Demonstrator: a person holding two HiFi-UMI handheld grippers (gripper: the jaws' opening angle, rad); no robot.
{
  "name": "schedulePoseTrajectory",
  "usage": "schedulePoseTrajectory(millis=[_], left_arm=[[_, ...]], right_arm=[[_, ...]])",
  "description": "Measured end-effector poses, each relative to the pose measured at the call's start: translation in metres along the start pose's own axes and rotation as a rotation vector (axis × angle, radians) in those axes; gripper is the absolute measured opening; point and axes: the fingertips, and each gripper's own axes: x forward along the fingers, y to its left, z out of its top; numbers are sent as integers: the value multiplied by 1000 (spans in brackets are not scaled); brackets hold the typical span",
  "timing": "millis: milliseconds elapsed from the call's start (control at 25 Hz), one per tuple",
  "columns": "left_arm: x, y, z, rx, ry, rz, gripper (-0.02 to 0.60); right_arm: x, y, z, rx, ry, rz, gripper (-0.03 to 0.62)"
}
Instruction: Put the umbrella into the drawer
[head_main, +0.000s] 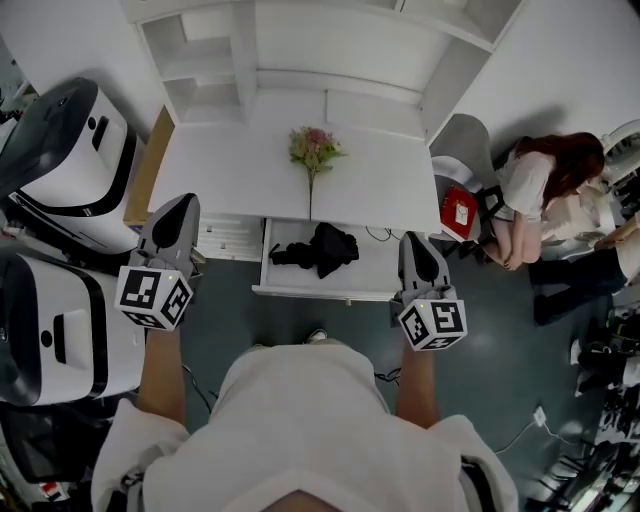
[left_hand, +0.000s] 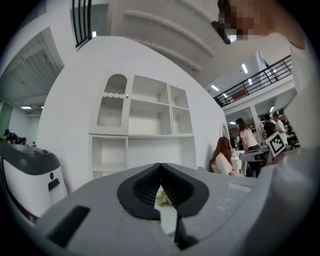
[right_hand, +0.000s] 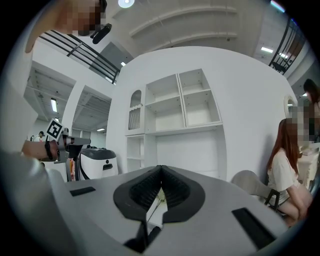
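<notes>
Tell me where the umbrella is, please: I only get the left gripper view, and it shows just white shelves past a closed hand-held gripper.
Observer: The head view shows the black umbrella lying inside the drawer.
Visitor: Is that drawer closed over it?
Observer: No, it stands pulled out from under the white desk.
Visitor: And the other hand?
Observer: The right hand-held gripper is shut too, with nothing between its jaws, as the right gripper view shows.
</notes>
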Motion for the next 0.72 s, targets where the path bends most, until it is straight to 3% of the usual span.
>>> schedulePoseTrajectory(millis=[320, 720], left_arm=[[-50, 24, 37, -7, -131, 104, 13], [-91, 41, 23, -96, -131, 181, 14]], right_arm=[[-2, -2, 15, -15, -11, -29, 0], [-8, 17, 32, -33, -25, -38, 1]])
